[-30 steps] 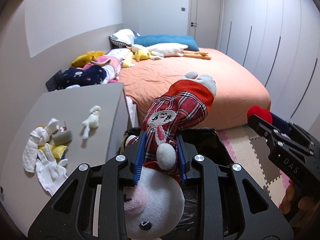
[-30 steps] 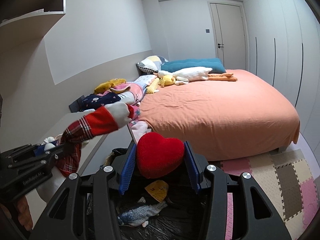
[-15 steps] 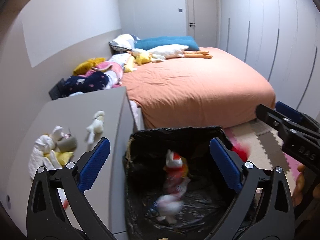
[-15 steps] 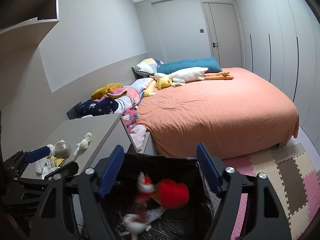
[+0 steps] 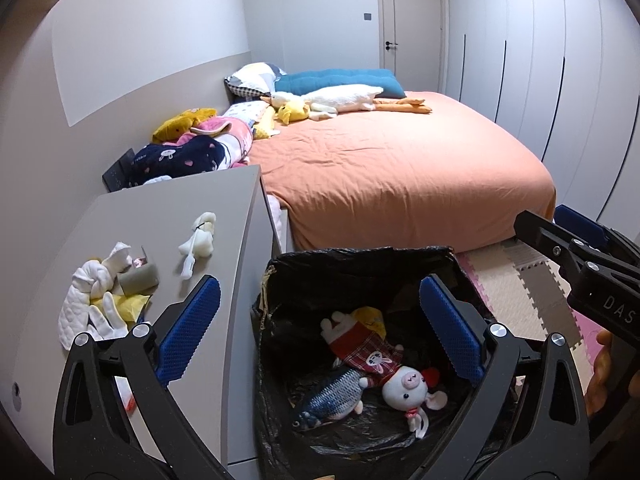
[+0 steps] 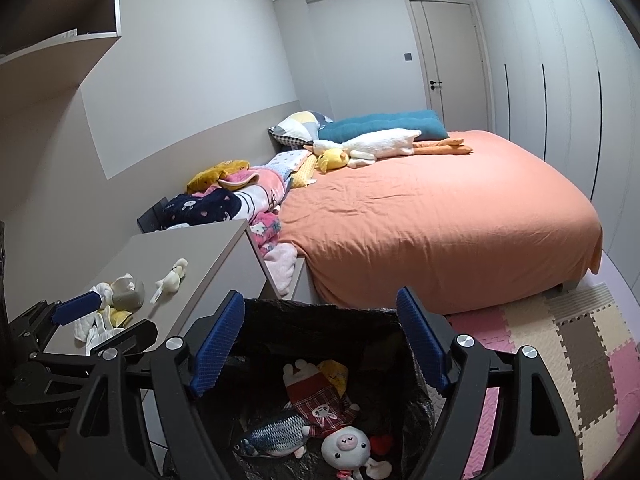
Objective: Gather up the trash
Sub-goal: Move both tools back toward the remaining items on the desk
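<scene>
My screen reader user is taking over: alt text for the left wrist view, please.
The open left gripper hangs empty above a black-lined trash bin holding a plush pig, a toy fish and a yellow item. A grey cabinet top to its left carries white cloth scraps; an orange bed lies beyond.

Grey-walled bedroom, orange-sheeted bed (image 5: 400, 172), closed door (image 5: 412, 24), wardrobe wall (image 5: 560, 60), grey desk (image 5: 160, 232), puzzle-mat floor (image 6: 560, 344).
</scene>
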A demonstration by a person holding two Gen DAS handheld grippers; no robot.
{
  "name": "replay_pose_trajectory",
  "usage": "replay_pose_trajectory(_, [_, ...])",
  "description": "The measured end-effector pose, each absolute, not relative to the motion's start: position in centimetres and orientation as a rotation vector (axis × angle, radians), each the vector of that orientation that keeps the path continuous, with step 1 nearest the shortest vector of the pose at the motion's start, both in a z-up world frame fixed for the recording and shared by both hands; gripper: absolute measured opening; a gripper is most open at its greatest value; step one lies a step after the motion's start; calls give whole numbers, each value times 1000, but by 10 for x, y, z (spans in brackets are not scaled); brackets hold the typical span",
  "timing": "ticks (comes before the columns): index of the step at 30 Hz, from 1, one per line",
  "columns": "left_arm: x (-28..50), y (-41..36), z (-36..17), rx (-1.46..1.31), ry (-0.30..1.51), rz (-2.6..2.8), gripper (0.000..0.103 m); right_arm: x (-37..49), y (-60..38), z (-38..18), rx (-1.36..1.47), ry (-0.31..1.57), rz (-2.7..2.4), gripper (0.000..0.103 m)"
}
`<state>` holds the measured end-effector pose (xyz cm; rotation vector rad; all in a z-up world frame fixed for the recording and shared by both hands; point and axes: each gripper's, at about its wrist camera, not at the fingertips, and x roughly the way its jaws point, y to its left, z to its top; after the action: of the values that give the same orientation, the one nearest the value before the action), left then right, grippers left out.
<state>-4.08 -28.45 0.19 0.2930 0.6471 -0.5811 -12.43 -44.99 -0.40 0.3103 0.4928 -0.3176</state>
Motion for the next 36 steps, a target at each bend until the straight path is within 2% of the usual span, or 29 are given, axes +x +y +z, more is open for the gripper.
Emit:
replay_pose_trajectory(13, [-18,-256,-7,269,679,-509,97,-94,-429,-18,299,537,-265,79])
replay_pose_trajectory(36, [41,-148,-43,131,803,-257,97,-22,-365,-47,251,635,-120,79])
